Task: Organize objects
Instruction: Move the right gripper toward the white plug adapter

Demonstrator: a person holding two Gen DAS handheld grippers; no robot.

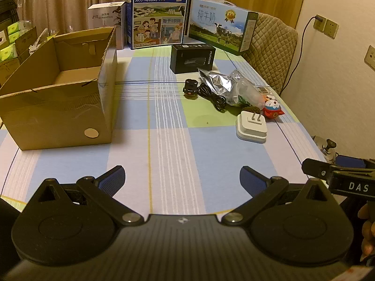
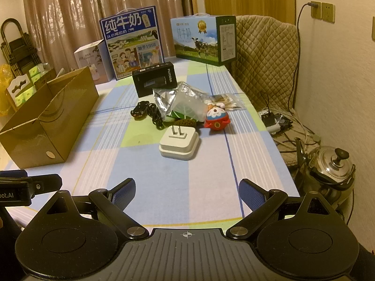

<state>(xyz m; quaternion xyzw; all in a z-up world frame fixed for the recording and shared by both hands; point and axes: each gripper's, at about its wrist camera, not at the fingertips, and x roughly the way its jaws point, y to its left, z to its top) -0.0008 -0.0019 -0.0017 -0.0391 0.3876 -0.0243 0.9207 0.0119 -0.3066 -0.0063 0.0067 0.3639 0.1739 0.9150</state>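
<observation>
Jaws of left gripper [image 1: 182, 179] and right gripper [image 2: 187, 192] wide, empty, above checked bench [image 2: 211, 175], white plug adapter [image 2: 179, 145] ahead, open cardboard box [image 1: 58, 107] left.

Two milk cartons [image 2: 132, 43] [image 2: 202, 39] stand upright at the far end of the counter [image 2: 211, 175], against beige curtains [image 2: 70, 11] in the upper left. A quilted chair [image 2: 264, 63] sits at the right, a steel kettle [image 2: 332, 168] at the lower right, wall sockets [image 2: 322, 11] above
</observation>
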